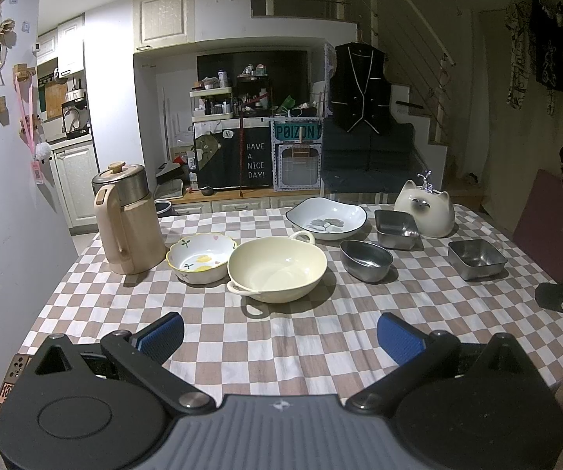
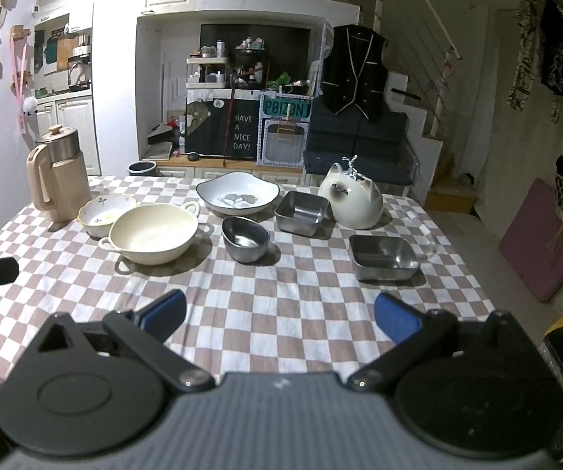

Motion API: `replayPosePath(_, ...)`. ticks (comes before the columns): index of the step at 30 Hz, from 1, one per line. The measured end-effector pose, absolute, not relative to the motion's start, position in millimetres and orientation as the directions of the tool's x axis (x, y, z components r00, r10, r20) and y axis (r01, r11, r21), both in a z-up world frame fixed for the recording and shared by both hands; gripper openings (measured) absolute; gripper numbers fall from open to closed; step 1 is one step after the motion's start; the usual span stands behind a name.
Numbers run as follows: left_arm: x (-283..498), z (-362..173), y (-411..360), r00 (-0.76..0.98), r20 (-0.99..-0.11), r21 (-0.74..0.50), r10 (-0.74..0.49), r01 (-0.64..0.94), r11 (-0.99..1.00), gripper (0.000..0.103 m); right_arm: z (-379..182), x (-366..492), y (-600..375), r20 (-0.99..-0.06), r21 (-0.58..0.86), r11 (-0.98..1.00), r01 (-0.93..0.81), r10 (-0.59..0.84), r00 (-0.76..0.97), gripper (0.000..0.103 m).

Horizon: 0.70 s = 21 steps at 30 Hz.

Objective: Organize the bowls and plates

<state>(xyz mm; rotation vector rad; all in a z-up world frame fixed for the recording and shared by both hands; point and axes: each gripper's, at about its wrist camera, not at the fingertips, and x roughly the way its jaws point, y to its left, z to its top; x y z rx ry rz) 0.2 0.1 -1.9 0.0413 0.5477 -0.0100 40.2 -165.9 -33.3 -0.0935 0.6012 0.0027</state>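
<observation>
Six dishes sit spread on the checked counter [image 1: 281, 337], none stacked, so sorting looks not yet begun. The cream bowl [image 1: 277, 268] touches the flowered bowl [image 1: 201, 257]; behind it lies the leaf plate [image 1: 326, 218]. To the right stand an oval steel bowl [image 1: 366, 260] and two square steel tins [image 1: 396, 229] [image 1: 477, 259], all apart. The left gripper [image 1: 280, 333] and right gripper [image 2: 280, 315] hover over the near edge, jaws spread wide, holding nothing. The next move probably calls for reaching forward and pinching one rim, likeliest a steel tin, to nest like with like. A jug [image 1: 128, 221] and cat ornament [image 1: 426, 213] crowd the back. The counter's near edge is hidden behind the gripper bodies.
</observation>
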Motion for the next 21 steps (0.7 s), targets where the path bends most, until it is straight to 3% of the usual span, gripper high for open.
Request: replayPosePath(21,0.7,-2.8,1.1,0.853,-0.522,0.035,0.0,0.021,0.999,0.103,-34.6,41.2,-165.3,-0.569,-0.091,0.995,-0.033,-0.025,0.822,0.103)
